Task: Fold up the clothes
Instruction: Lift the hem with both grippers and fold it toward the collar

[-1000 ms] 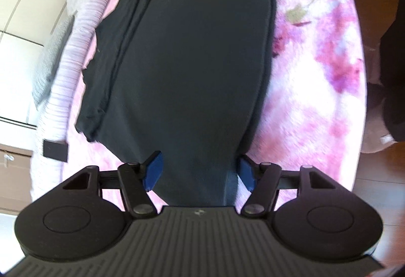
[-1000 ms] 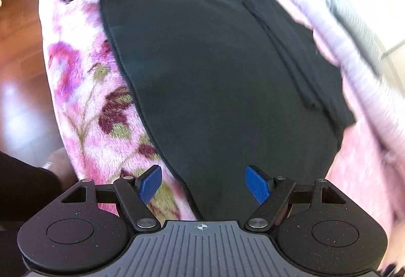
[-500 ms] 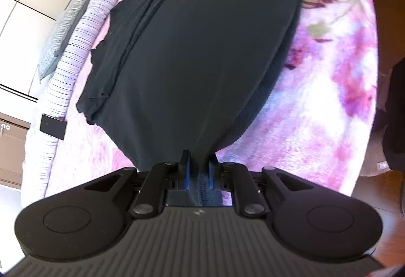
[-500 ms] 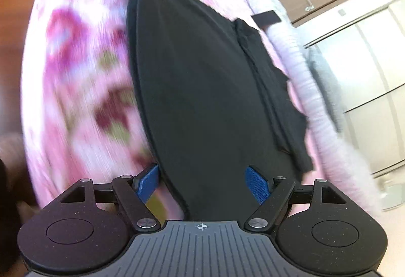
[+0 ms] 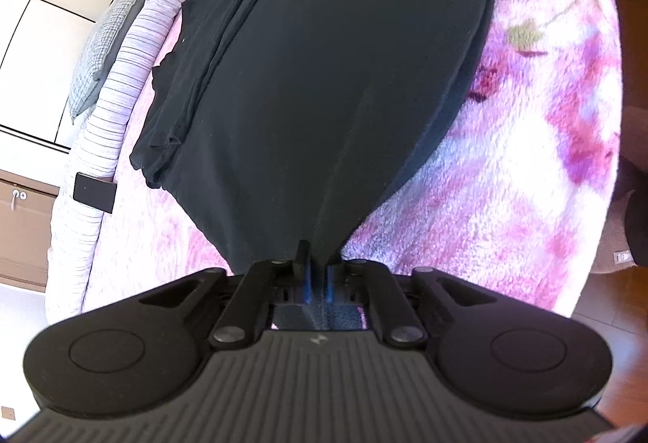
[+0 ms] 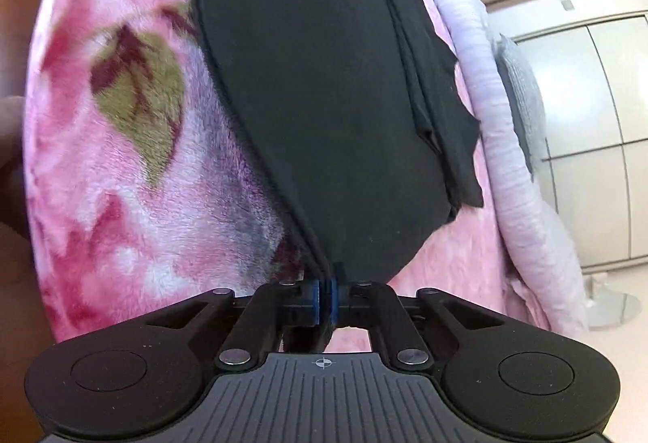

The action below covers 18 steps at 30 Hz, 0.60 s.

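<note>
A black, soft knit garment (image 5: 324, 78) is laid flat on a pink floral fleece blanket (image 5: 526, 159). Its near edge is pinched by the left gripper (image 5: 316, 277) and the right gripper (image 6: 323, 295), both pressed together. Thin bites are noted; slippage under uneven lifting is judged likely, skewing the fold.

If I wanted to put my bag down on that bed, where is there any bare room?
Bare pink floral blanket lies between the black garment and the bed's floor-side edge. A narrower pink strip runs between the garment and the striped bedding, near a small black rectangle. The middle is covered, and both grippers pinch the garment's near edge.
</note>
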Available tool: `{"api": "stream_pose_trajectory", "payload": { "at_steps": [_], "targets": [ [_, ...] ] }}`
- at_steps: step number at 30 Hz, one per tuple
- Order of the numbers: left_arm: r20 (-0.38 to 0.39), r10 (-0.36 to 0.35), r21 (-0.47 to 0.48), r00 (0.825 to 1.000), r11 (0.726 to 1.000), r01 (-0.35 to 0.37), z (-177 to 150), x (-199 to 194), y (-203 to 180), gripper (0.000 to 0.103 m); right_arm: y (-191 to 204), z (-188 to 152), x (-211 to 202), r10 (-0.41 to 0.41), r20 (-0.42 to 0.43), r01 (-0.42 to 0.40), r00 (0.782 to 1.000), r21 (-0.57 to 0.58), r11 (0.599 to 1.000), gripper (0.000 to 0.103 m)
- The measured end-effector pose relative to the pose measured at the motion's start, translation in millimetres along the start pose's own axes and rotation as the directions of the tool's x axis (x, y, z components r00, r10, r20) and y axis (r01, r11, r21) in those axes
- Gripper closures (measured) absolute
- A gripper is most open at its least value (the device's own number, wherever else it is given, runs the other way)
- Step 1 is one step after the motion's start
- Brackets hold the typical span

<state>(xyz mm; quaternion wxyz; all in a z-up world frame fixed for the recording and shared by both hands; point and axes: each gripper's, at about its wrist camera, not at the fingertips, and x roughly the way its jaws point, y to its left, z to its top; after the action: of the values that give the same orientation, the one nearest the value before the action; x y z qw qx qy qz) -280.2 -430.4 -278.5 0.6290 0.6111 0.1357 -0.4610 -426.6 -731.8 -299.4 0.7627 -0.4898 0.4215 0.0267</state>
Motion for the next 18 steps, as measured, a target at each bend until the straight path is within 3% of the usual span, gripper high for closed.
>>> {"api": "stream_pose_trajectory", "payload": {
  "at_steps": [7,10,14,18],
  "targets": [
    [0.021,0.014,0.025,1.000,1.000,-0.015,4.7,-43.2,15.0,0.101,-41.8,-5.8,-41.6,0.114,0.043,-0.116,0.993,0.037,0.993,0.101],
    [0.015,-0.007,0.019,1.000,1.000,0.007,4.8,-71.5,11.8,0.101,-41.9,-6.5,-76.1,0.162,0.046,-0.164,0.986,0.051,0.985,0.101],
    [-0.008,-0.092,0.016,0.996,0.996,0.092,-0.7,-119.7,-9.0,0.101,-26.1,-15.3,-126.9,0.263,0.028,-0.264,0.964,0.036,0.964,0.101],
    [-0.038,-0.210,-0.009,0.977,0.978,0.210,-4.9,-172.5,-36.1,0.101,-17.9,-30.7,-172.4,0.377,0.002,-0.377,0.926,0.047,0.925,0.101]
  ]
}}
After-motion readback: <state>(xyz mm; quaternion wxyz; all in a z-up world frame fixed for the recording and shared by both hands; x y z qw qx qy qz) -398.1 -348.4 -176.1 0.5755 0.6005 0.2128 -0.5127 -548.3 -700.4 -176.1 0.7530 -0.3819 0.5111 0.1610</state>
